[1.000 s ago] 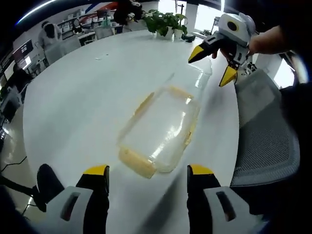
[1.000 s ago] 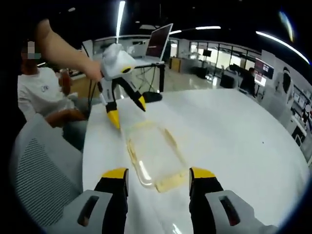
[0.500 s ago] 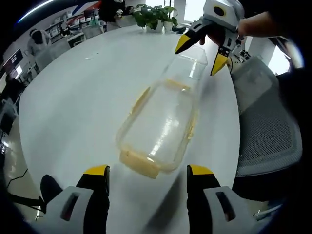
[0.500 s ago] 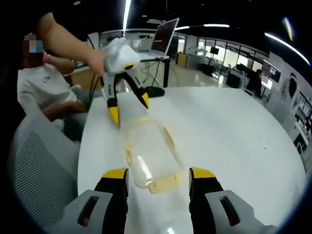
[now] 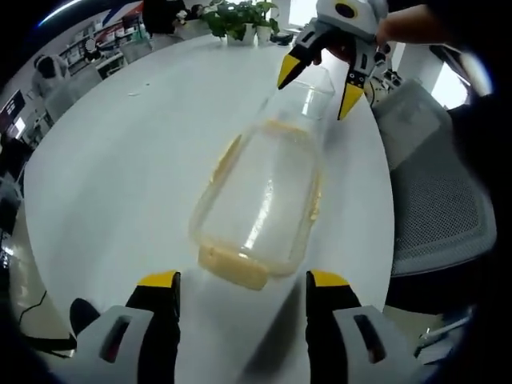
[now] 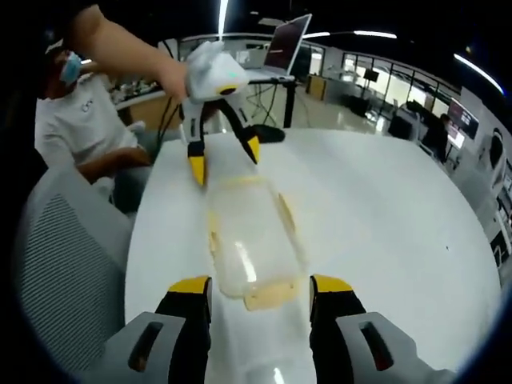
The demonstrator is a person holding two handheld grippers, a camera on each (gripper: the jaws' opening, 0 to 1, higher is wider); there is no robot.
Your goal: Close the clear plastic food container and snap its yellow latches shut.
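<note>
A clear container (image 5: 268, 200) with yellow latches (image 5: 234, 267) is seen lying on a white table (image 5: 120, 160), lengthwise between the two grippers. The left gripper (image 5: 240, 292) is held wide just short of its near end; the right gripper (image 5: 318, 76), also spread wide, straddles its far end.

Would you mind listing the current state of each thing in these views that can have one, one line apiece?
Clear plastic food container: lying on the white table; whether the lid is fully seated cannot be told.
Yellow latches: seemingly flared outward, not yet snapped.
Left gripper: open, jaws wide at the container's near end.
Right gripper: open, jaws straddling the container's far end.
Laptop: open, on a stand behind the table.
</note>
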